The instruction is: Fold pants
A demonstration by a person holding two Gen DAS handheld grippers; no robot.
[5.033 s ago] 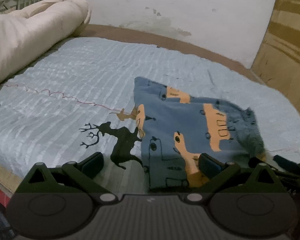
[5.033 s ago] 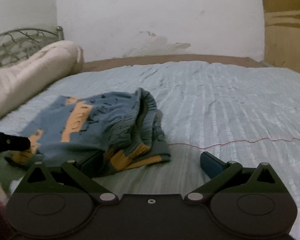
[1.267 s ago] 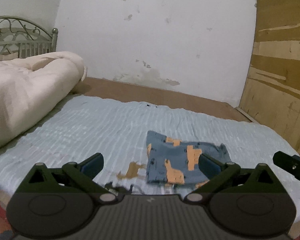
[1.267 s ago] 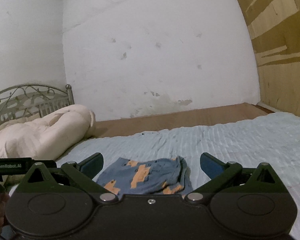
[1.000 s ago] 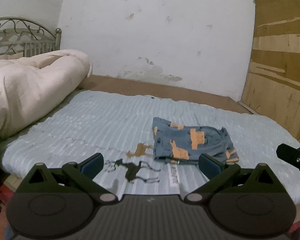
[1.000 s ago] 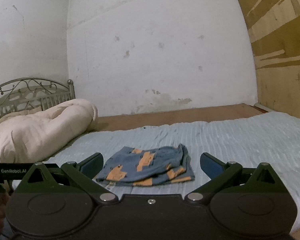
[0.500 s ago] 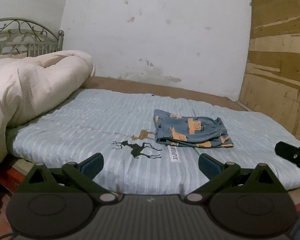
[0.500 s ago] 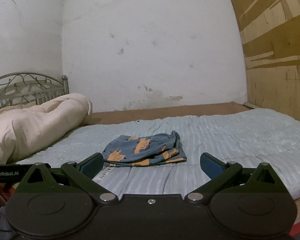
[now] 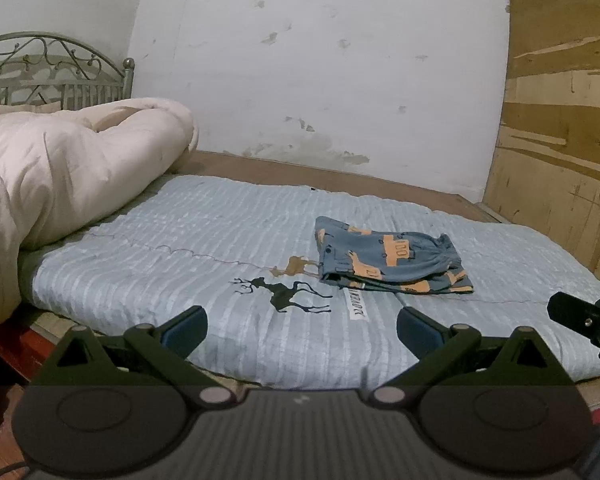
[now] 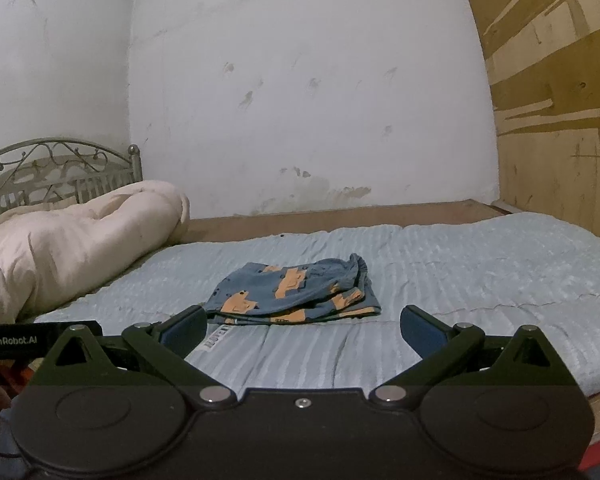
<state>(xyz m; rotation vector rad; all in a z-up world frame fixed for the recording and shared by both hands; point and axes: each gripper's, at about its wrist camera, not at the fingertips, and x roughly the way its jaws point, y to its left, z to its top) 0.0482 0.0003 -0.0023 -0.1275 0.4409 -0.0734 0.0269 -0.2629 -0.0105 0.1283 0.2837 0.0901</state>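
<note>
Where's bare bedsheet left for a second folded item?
Free: the sheet right of the folded pants, out to the plywood wall; also the stretch between the pants and the rolled comforter, above the deer print. Crowded: the head end under the comforter.

White letters spell "GenRobot.AI" on the black left gripper (image 10: 40, 340). A small white tag (image 9: 357, 305) on the bed sheet (image 9: 180, 240) has dark letters, too blurry to read.
</note>
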